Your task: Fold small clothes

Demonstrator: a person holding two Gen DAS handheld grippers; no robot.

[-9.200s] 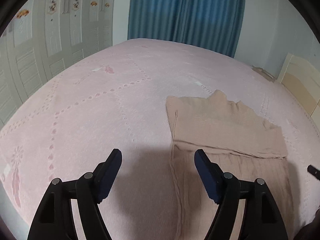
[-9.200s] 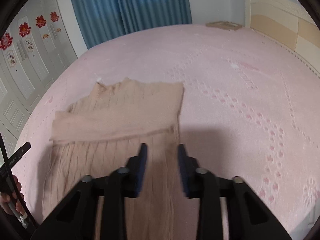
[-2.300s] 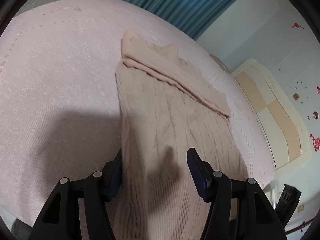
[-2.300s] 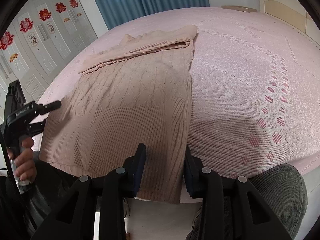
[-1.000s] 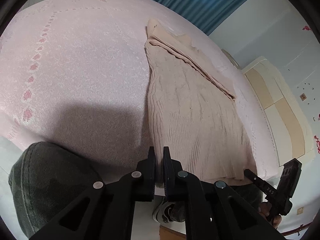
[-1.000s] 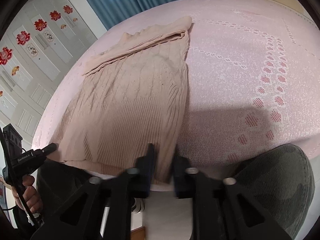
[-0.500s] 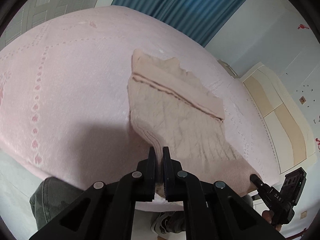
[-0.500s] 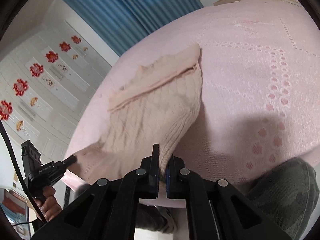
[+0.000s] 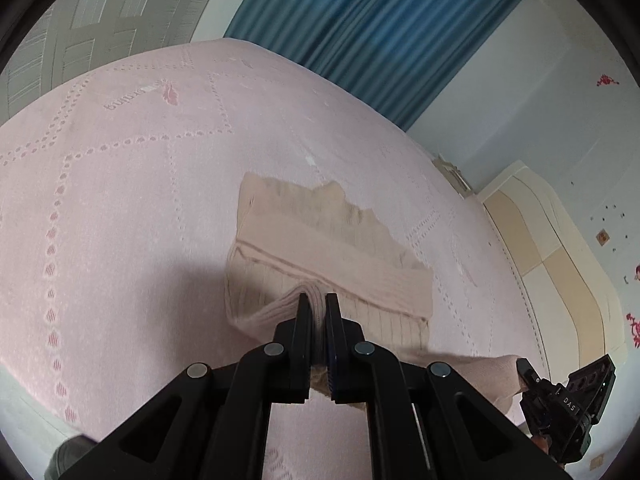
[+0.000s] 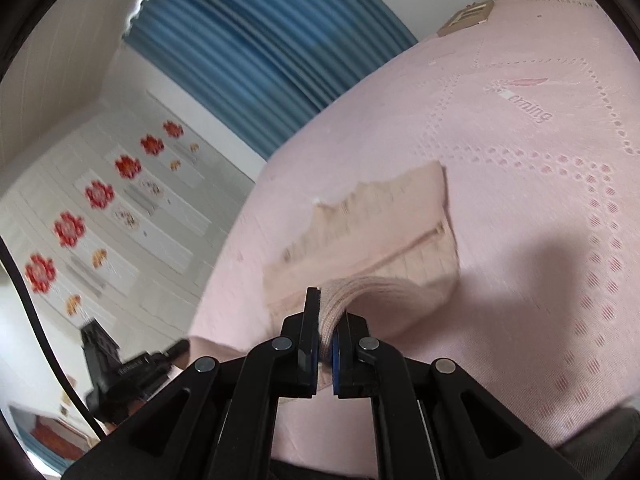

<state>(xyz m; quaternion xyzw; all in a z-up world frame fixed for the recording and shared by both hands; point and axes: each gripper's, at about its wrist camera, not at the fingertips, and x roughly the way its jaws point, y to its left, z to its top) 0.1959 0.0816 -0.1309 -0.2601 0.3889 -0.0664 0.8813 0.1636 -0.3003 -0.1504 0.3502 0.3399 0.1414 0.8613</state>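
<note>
A beige knitted sweater [image 9: 332, 236] lies on the pink bed, its far end folded flat. My left gripper [image 9: 318, 308] is shut on the sweater's ribbed hem at its left corner and holds it lifted over the body. My right gripper [image 10: 326, 312] is shut on the hem's right corner, also lifted. The sweater [image 10: 380, 220] shows in the right wrist view, its lower part curling up and forward. Each gripper shows in the other's view: the right one [image 9: 560, 404] at far right, the left one [image 10: 132, 368] at lower left.
The pink bedspread [image 9: 120, 184] stretches all around the sweater. Blue curtains [image 9: 360, 28] hang behind the bed. A cream headboard [image 9: 548, 264] stands to the right. White wardrobe doors with red decorations [image 10: 100, 208] stand to the left. My knee [image 9: 68, 456] shows at the near bed edge.
Both grippers shut on the hem corners at the near bed edge, then lifted and carried the hem forward over the sweater towards its far folded end. The lower half has doubled over.
</note>
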